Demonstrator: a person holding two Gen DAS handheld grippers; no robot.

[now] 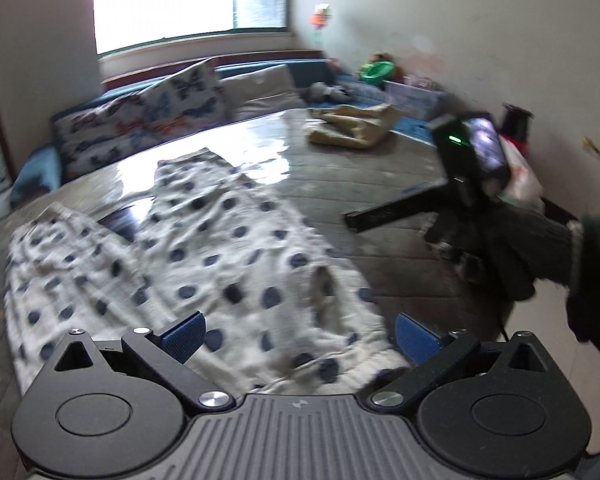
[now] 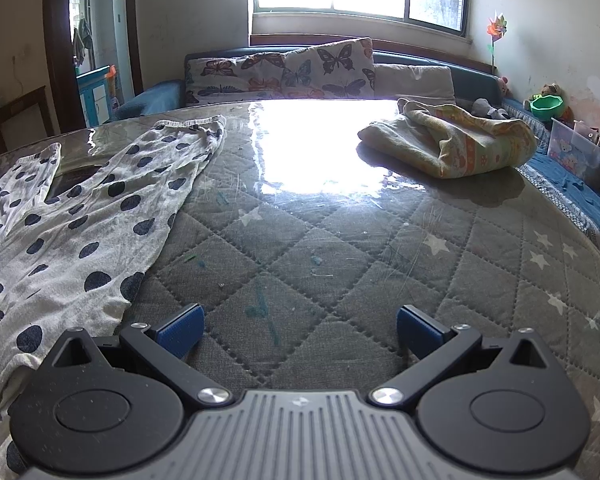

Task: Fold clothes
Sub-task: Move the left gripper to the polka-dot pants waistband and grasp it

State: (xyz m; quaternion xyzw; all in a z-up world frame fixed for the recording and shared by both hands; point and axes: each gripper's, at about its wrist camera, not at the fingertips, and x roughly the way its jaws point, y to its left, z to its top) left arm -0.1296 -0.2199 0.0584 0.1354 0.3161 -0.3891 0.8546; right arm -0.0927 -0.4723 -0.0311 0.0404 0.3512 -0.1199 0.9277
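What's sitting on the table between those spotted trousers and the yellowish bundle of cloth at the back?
Nothing: in the right wrist view, only bare quilted table cover under window glare separates the polka-dot trousers from the yellowish bundle.

Showing white with dark navy polka dots: the trousers [image 2: 80, 216], left of the right tool [image 2: 300, 334]. Wearing blue ribbed pads [image 2: 182, 334] on black arms. Carrying grey diamond quilting with pale stars under a glossy clear cover: the bench [image 2: 340, 248]. Displaying beige with orange and green print bands: the bundled cloth [image 2: 452, 140], far ahead and right. Bearing multicoloured butterflies on cream: the cushions [image 2: 284, 70], beyond. Glowing green: a bowl [image 2: 546, 106], far right. Matching in blue and black: the left tool [image 1: 300, 334].
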